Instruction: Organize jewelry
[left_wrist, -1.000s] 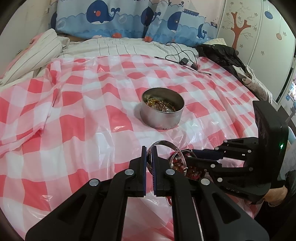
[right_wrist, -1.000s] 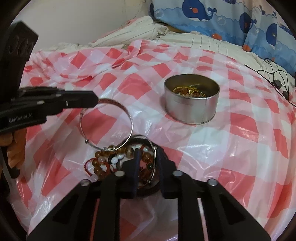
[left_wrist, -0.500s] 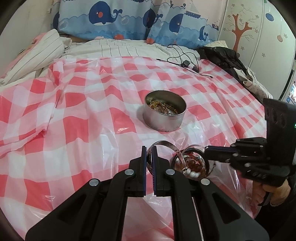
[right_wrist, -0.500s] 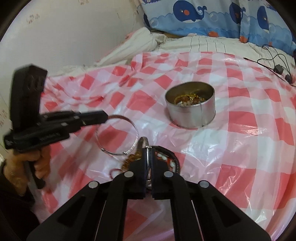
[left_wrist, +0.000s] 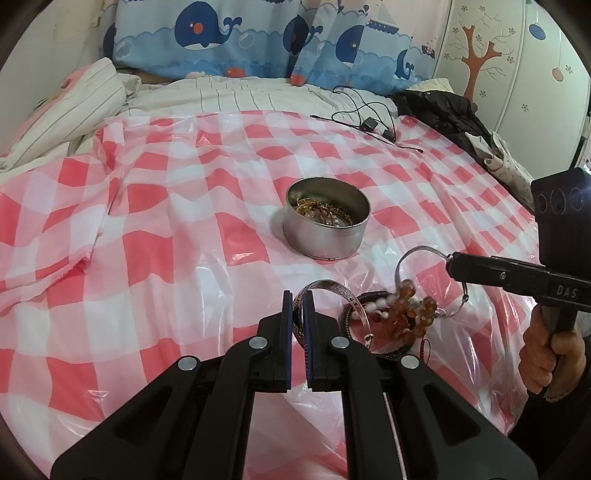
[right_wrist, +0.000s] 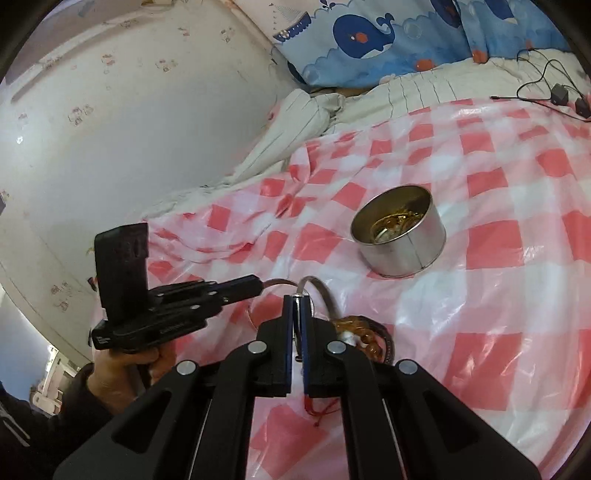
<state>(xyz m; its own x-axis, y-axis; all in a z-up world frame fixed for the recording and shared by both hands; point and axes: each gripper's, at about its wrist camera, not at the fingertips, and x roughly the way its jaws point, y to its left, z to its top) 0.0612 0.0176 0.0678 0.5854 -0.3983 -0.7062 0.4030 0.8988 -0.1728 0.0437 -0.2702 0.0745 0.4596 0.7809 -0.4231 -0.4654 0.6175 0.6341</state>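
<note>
My left gripper (left_wrist: 298, 295) is shut on a wide engraved silver bangle (left_wrist: 334, 287), held on edge just above the checked plastic sheet (left_wrist: 184, 258). My right gripper (left_wrist: 451, 263) comes in from the right, shut on a thin silver bangle (left_wrist: 415, 252) lifted off the sheet. An amber bead bracelet (left_wrist: 410, 312) hangs tangled on that bangle. A black cord bracelet (left_wrist: 369, 295) and white beads (left_wrist: 373, 305) lie under them. The round metal tin (left_wrist: 327, 230) with gold pieces stands beyond. In the right wrist view, the right gripper (right_wrist: 297, 300) pinches the thin ring, with the left gripper (right_wrist: 256, 285) beside it and the tin (right_wrist: 399, 236) ahead.
A black cable with plugs (left_wrist: 369, 123) and a dark garment (left_wrist: 439, 110) lie at the far right of the bed. Whale-print pillows (left_wrist: 258, 44) and striped bedding (left_wrist: 92, 99) line the far side. A wall (right_wrist: 129, 129) stands to the left. A hand (left_wrist: 546, 354) grips the right handle.
The right gripper closed on the thin bangle and rose to the right, rolling, with the amber beads dragged up. The left gripper stayed shut on the wide bangle.
</note>
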